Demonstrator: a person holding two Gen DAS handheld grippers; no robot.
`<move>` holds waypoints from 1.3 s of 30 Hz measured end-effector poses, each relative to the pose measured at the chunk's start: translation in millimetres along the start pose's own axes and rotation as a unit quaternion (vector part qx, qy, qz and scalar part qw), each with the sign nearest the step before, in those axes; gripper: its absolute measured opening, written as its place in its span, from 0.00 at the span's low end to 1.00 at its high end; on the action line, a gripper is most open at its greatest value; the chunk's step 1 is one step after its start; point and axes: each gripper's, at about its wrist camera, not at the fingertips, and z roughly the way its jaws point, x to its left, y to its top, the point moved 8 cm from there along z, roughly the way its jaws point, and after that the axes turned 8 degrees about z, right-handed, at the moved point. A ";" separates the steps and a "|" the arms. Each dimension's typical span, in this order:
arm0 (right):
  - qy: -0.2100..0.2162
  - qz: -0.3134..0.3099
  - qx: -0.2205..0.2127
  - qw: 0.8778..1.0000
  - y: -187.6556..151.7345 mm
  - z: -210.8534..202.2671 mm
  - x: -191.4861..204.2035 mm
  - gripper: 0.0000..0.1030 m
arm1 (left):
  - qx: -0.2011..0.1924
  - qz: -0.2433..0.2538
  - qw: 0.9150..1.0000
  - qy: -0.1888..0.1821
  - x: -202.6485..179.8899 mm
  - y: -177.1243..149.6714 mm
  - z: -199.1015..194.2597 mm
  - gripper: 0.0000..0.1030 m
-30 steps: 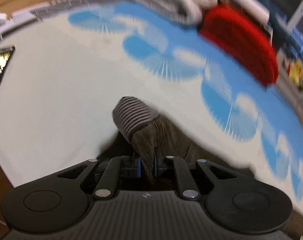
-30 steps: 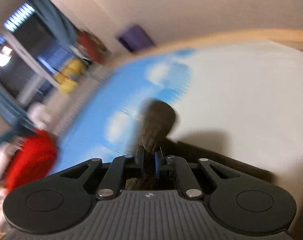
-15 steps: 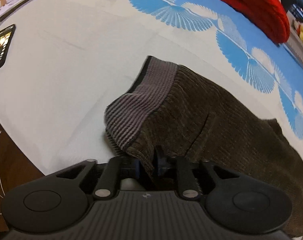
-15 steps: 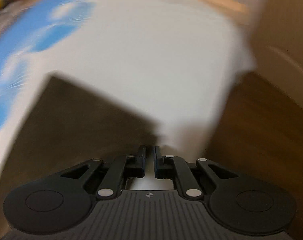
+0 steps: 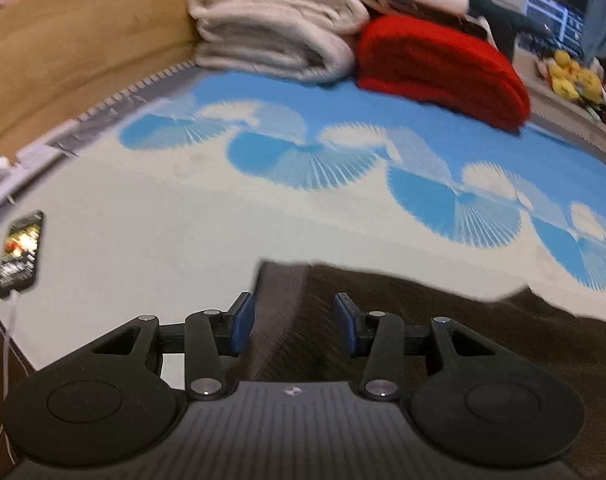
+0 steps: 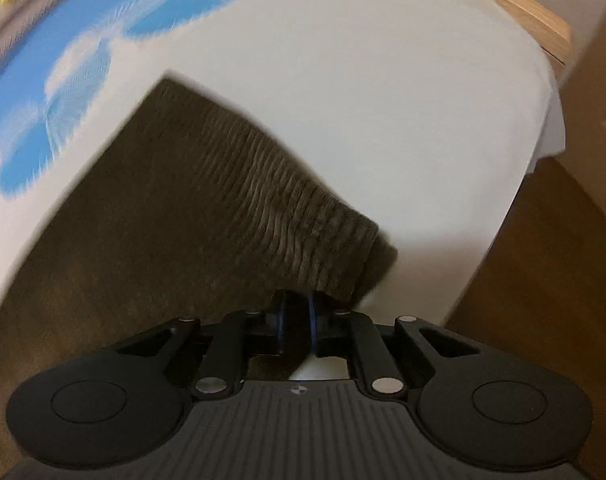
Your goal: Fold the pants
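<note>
Left wrist view: left gripper (image 5: 294, 322) is hanging over the waistband (image 5: 281, 300) end of the pants (image 5: 443, 332), which are lying flat on the sheet (image 5: 143, 232).
Left jaws: standing partly open, having just been opening; the cloth they were pinching a second ago is lying beneath them, pads not pressing on it.
Right gripper (image 6: 297, 320): jaws nearly closed, pinching the ribbed cuff (image 6: 287, 216) at the pants' near corner; cuff is resting low on the sheet, close to its rounded edge.
Change: pants, bunched and lifted a second ago, are now spreading flat on the sheet; waistband end is being let go.
Meaning for task: one lay-down looks done at the left end; right end is probably about to be released too, before the next fold.
Phone (image 5: 21, 252): lying far left of the pants, on the sheet's edge, cable trailing off.
Towels (image 5: 275, 28): stacked well beyond the pants, at the sheet's far side.
Red blanket (image 5: 443, 68): just right of the towels, also well beyond the pants.
Obstruction: nothing is lying on or beside the pants; floor edge is close at the cuff end.
</note>
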 end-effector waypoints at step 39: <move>0.340 -0.529 0.129 0.767 -349.9 -87.6 465.9 0.33 | 0.188 0.085 0.973 -0.105 -49.0 -51.5 72.4 0.59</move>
